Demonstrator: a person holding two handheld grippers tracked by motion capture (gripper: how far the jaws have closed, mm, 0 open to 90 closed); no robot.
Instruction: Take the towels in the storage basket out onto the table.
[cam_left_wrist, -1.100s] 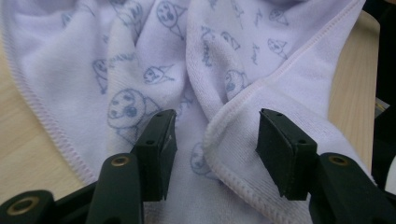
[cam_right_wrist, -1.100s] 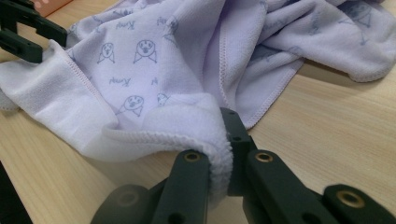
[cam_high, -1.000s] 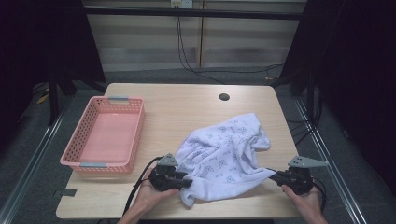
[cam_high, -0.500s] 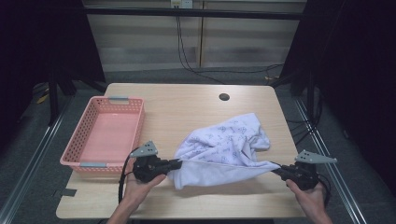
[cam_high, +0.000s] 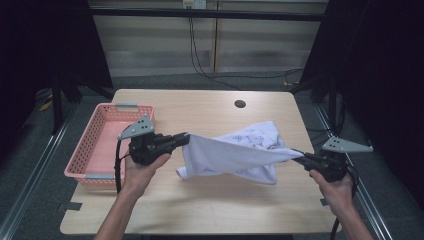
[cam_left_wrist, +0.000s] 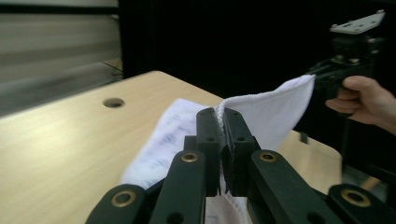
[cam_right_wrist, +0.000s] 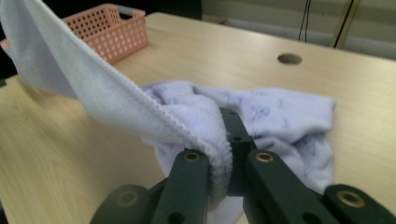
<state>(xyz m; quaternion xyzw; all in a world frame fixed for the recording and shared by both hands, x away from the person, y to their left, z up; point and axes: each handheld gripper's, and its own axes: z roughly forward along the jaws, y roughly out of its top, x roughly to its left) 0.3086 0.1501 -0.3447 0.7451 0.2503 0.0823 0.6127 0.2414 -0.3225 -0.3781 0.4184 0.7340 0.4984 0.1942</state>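
While left gripper (cam_high: 184, 138) and right gripper (cam_high: 297, 156) clamp towel (cam_high: 235, 155), folds hide print.

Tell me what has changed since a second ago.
The left gripper closed on the towel edge, then both it and the right gripper rose and spread apart, pulling that edge taut above the table. The towel's far part still lies on the wood; the pink basket has not moved.

Black claw (cam_left_wrist: 223, 135), brass-coloured pivot screws, grey three-cornered top plate.
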